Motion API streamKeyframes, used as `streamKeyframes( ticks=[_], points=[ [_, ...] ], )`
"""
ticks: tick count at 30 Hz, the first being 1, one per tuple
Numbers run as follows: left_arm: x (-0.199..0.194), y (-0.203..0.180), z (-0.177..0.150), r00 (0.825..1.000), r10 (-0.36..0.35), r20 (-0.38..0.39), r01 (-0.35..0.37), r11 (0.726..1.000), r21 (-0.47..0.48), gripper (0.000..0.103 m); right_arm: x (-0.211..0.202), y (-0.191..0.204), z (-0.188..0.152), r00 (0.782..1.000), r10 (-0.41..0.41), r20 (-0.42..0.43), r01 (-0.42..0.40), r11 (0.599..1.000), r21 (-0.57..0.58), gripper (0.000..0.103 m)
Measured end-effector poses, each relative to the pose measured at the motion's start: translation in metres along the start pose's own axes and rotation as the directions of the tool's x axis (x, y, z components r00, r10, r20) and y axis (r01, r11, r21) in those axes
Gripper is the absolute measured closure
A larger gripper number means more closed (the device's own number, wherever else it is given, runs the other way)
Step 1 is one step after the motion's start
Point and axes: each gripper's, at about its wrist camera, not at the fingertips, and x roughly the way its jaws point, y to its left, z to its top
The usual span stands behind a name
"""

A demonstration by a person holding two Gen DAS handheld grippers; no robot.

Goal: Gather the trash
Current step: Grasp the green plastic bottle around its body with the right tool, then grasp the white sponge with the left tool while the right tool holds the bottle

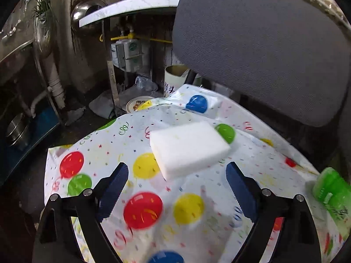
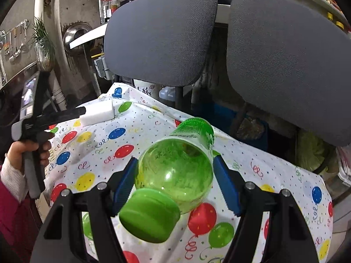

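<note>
The right tongs (image 2: 175, 184) straddle the green bottle (image 2: 175, 166) lying on the balloon cloth (image 2: 252, 166), blades touching or nearly so, ready to lift. The left tongs (image 1: 177, 180) gape before the white sponge (image 1: 188, 149), lined up to grab it.

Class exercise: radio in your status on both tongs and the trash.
Left tongs open, short of white sponge. Right tongs closing around green bottle, cap toward camera; grip unconfirmed. Nothing in the way on balloon cloth.

Balloon-print cloth (image 1: 153, 219); two grey chair backs (image 2: 160, 32) behind.
</note>
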Motion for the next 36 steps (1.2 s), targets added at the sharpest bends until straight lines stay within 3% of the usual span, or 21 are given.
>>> streamKeyframes(
  ticks=[5, 8, 10, 11, 12, 13, 15, 16, 18, 19, 22, 26, 31, 36],
  points=[
    [0.03, 0.004, -0.001, 0.997, -0.053, -0.054, 0.052, 0.998, -0.02, 0.018, 0.016, -0.005, 0.006, 1.0, 0.011, -0.006, -0.011, 1.0, 0.009, 0.034],
    [0.029, -0.008, -0.007, 0.99, -0.123, -0.069, 0.125, 0.992, 0.035, 0.036, 0.024, -0.008, 0.009, 1.0, 0.013, -0.012, -0.013, 1.0, 0.015, 0.034],
    [0.02, -0.025, -0.017, 0.963, -0.25, -0.102, 0.262, 0.957, 0.122, 0.042, 0.028, -0.011, 0.01, 1.0, 0.011, -0.012, -0.011, 1.0, 0.024, 0.034],
    [0.01, -0.037, -0.024, 0.942, -0.315, -0.115, 0.332, 0.924, 0.192, 0.042, 0.029, -0.012, 0.011, 1.0, 0.009, -0.011, -0.008, 1.0, 0.027, 0.034],
    [0.004, -0.043, -0.028, 0.936, -0.333, -0.114, 0.352, 0.906, 0.236, 0.042, 0.031, -0.014, 0.011, 1.0, 0.005, -0.012, -0.005, 0.999, 0.032, 0.034],
    [-0.004, -0.049, -0.032, 0.939, -0.33, -0.098, 0.344, 0.894, 0.288, 0.04, 0.033, -0.016, 0.012, 1.0, 0.002, -0.013, -0.002, 0.999, 0.038, 0.034],
    [-0.008, -0.048, -0.03, 0.965, -0.257, -0.048, 0.259, 0.916, 0.306, 0.029, 0.035, -0.019, 0.012, 1.0, -0.003, -0.014, 0.004, 0.999, 0.044, 0.034],
    [-0.008, -0.045, -0.027, 0.981, -0.193, -0.012, 0.189, 0.938, 0.291, 0.013, 0.036, -0.02, 0.012, 1.0, -0.004, -0.014, 0.005, 0.999, 0.047, 0.034],
    [-0.002, -0.034, -0.02, 0.993, -0.102, 0.055, 0.086, 0.966, 0.245, 0.013, 0.038, -0.021, 0.011, 1.0, -0.007, -0.017, 0.007, 0.998, 0.055, 0.034],
    [0.005, -0.029, -0.015, 0.997, -0.065, 0.038, 0.056, 0.976, 0.212, 0.013, 0.039, -0.021, 0.011, 1.0, -0.007, -0.019, 0.008, 0.999, 0.054, 0.034],
    [0.022, -0.02, -0.006, 0.998, -0.058, -0.022, 0.061, 0.983, 0.171, 0.013, 0.041, -0.019, 0.01, 1.0, -0.011, -0.024, 0.012, 0.999, 0.041, 0.034],
    [0.039, -0.018, 0.003, 0.999, 0.015, -0.049, -0.003, 0.975, 0.224, 0.013, 0.043, -0.019, 0.01, 1.0, -0.008, -0.028, 0.009, 0.999, 0.04, 0.034],
    [0.064, -0.029, 0.008, 0.991, 0.03, -0.132, 0.016, 0.942, 0.334, 0.012, 0.046, -0.02, 0.011, 0.999, -0.003, -0.039, 0.005, 0.999, 0.044, 0.034],
    [0.082, -0.032, 0.01, 0.981, -0.013, -0.195, 0.081, 0.934, 0.347, 0.012, 0.048, -0.02, 0.011, 0.999, -0.004, -0.047, 0.006, 0.999, 0.042, 0.034]
  ],
)
